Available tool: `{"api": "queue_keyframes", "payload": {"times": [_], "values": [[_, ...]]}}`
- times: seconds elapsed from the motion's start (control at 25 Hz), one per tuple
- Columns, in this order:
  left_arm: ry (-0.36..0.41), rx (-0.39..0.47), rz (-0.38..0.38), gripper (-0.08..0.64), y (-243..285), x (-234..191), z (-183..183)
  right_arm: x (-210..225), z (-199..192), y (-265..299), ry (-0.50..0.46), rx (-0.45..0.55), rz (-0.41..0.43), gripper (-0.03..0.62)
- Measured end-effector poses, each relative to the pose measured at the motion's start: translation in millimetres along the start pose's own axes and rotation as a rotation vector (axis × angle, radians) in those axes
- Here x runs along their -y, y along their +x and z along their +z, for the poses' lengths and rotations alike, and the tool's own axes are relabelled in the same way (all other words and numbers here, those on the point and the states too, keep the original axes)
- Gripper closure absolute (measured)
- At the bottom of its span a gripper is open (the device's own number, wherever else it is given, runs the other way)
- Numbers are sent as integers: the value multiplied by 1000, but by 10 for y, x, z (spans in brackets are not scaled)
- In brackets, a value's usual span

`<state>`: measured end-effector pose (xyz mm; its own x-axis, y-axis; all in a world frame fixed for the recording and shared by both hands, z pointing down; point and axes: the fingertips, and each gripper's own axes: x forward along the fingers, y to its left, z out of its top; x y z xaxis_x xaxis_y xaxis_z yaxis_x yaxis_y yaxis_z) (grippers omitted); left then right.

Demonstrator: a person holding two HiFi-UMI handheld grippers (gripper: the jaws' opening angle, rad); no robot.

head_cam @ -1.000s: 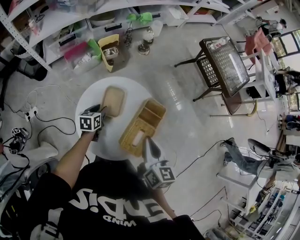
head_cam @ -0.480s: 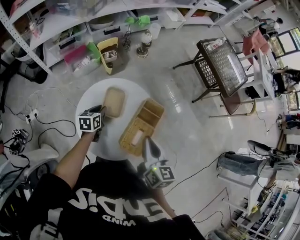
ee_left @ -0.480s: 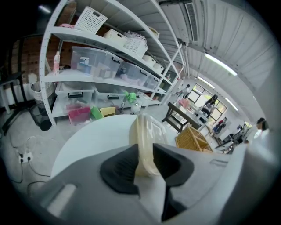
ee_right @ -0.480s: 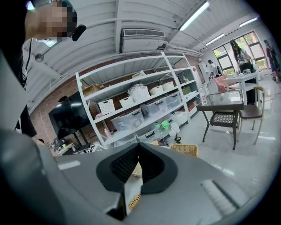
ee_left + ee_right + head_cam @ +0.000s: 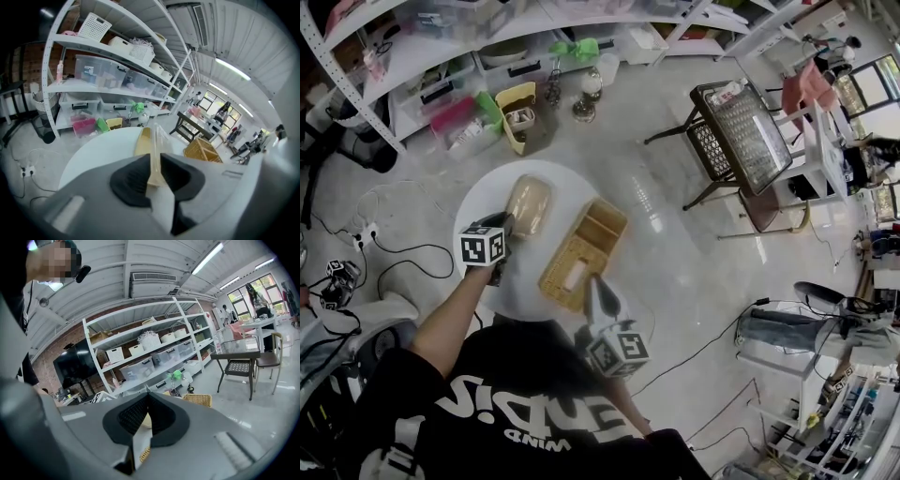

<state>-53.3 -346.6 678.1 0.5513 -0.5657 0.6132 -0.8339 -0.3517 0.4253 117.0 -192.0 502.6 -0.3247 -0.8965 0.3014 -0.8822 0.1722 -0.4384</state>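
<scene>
Tray: tan, thin, with rounded corners and a clear film over it (image 5: 530,202). It sits over the far left part of the round white table (image 5: 478,281), left of the basket (image 5: 581,248) and apart from it.
Tray, hold: pinched at its near short edge, so the long body runs out ahead of the jaws. This is probably why it shows edge-on in the left gripper view (image 5: 146,138).
Tray, contact: the head view shows its broad face up. Whether the far end rests on the table or hangs just above it cannot be told from here.
Left gripper: (image 5: 502,225) jaws nearly together, clamped on the tray's edge, one pad on each face (image 5: 153,174). Only the tray's thickness keeps them apart.
Right gripper: (image 5: 593,284) jaws closed against each other with nothing between them (image 5: 148,414). It is held at the table's near edge, tips just beside the basket's near end; contact is not evident.
Basket: wicker, with compartments. It lies slantwise on the table's right side and shows just past the right jaws (image 5: 197,400).
</scene>
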Motion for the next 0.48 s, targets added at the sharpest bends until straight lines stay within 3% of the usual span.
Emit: {"api": "queue_keyframes", "payload": {"times": [0.16, 0.48], "values": [[21, 7, 12, 502, -72, 22, 27, -39, 4, -36, -13, 1, 5, 592], [25, 64, -53, 520, -235, 211, 151, -116, -31, -113, -11, 3, 16, 592]]}}
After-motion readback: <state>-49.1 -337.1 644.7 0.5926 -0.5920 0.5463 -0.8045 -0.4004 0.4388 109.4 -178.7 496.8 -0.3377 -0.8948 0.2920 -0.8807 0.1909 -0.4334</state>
